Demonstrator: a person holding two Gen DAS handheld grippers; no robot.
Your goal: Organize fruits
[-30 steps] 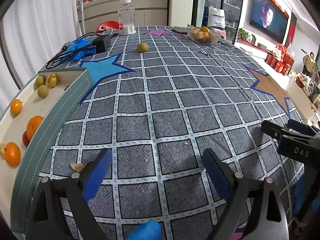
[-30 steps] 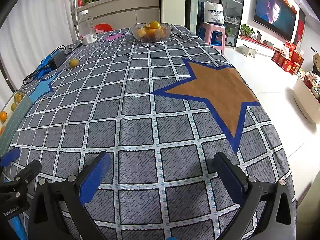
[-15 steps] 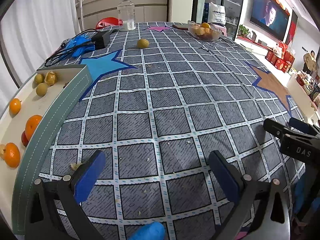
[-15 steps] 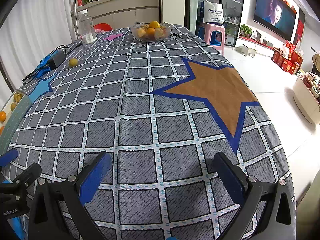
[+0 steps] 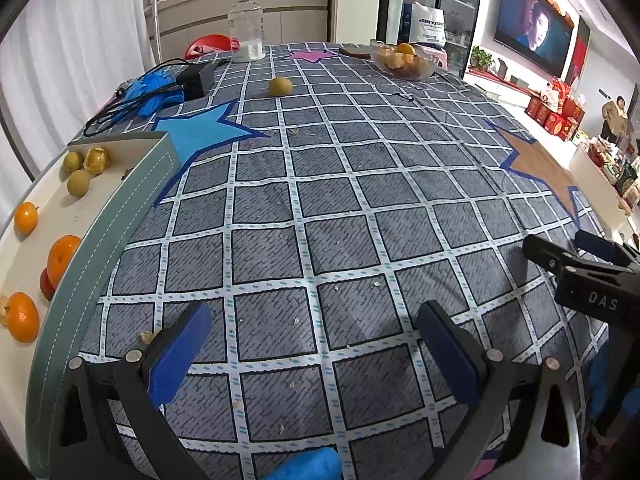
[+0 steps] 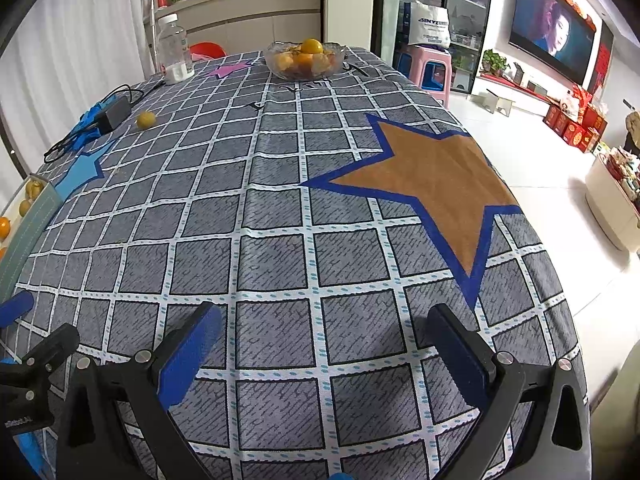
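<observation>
While both grippers hang low over the near edge of the grey checked tablecloth with coloured stars (image 5: 320, 184), neither one is holding anything: the left gripper (image 5: 312, 344) has its blue-padded fingers spread wide with only cloth between them, and the right gripper (image 6: 324, 344) is spread just as wide over the squares near the big brown star (image 6: 432, 184). Fruit is kinda scattered in three spots. Off on the left side sits a pale tray with a grey-green stitched rim (image 5: 100, 232) holding small orange mandarins (image 5: 24, 320) toward the near end and small yellowish-green round fruits (image 5: 78, 182) toward the far end, next to one in a papery husk (image 5: 96, 159). One lone yellowish-green round fruit (image 5: 280, 86) sits by itself on the cloth, way across the table, near a black power adapter with cables (image 5: 196, 78) and some crumpled blue stuff (image 5: 154, 88). At the far edge there's a clear glass bowl piled with orange fruit (image 6: 304, 60), and a clear plastic bottle with a white cap (image 5: 247, 26) stands to its left. Little crumbs are sprinkled on the cloth in front of the left gripper.
</observation>
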